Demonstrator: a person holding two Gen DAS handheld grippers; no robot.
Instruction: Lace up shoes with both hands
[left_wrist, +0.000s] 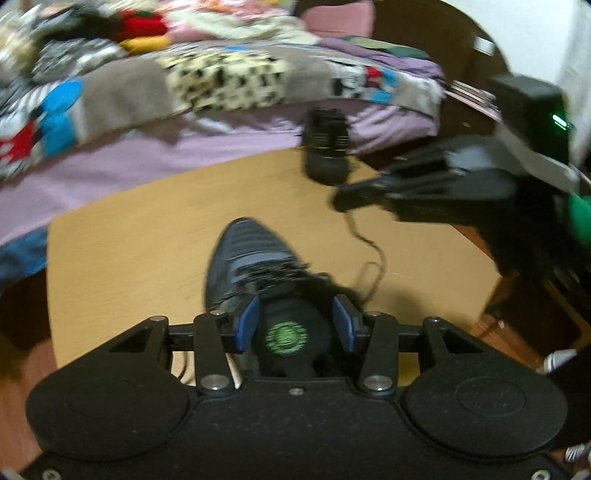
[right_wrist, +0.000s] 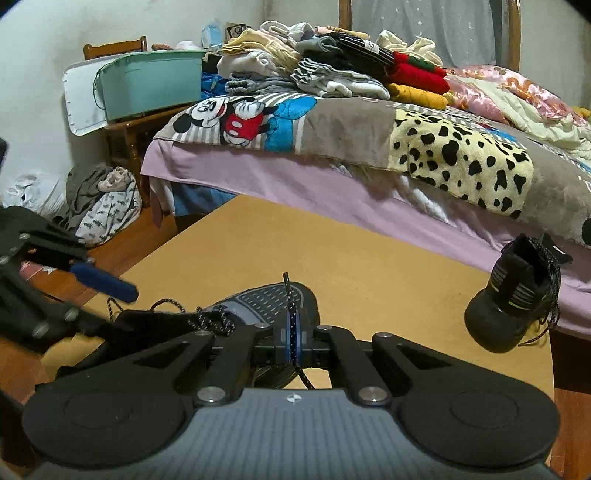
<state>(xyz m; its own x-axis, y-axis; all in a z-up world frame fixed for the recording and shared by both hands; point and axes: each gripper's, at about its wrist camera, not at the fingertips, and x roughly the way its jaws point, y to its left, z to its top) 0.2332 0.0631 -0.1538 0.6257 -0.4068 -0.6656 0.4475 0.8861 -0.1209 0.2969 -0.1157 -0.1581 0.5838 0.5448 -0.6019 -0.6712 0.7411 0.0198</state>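
A dark grey-blue shoe (left_wrist: 245, 254) lies on the tan table (left_wrist: 129, 240), its toe pointing away from me. My left gripper (left_wrist: 295, 314) hovers open over its heel end, and the blue pads flank the collar and the green insole logo (left_wrist: 286, 338). From the right wrist view, one left pad (right_wrist: 103, 282) hangs free above the black collar (right_wrist: 147, 321). My right gripper (right_wrist: 291, 328) is shut on the speckled black lace (right_wrist: 287, 286), whose tip pokes up past the pads. That lace (left_wrist: 373, 251) trails from the right gripper (left_wrist: 341, 199) down to the shoe.
A second black shoe (right_wrist: 517, 295) rests at the table's far edge against the bed (right_wrist: 295, 184) with its purple sheet. Folded clothes (right_wrist: 332, 62) are piled on the bed. A teal tub (right_wrist: 147, 85) sits on a wooden chair, and a bag of cloth (right_wrist: 103, 206) lies on the floor.
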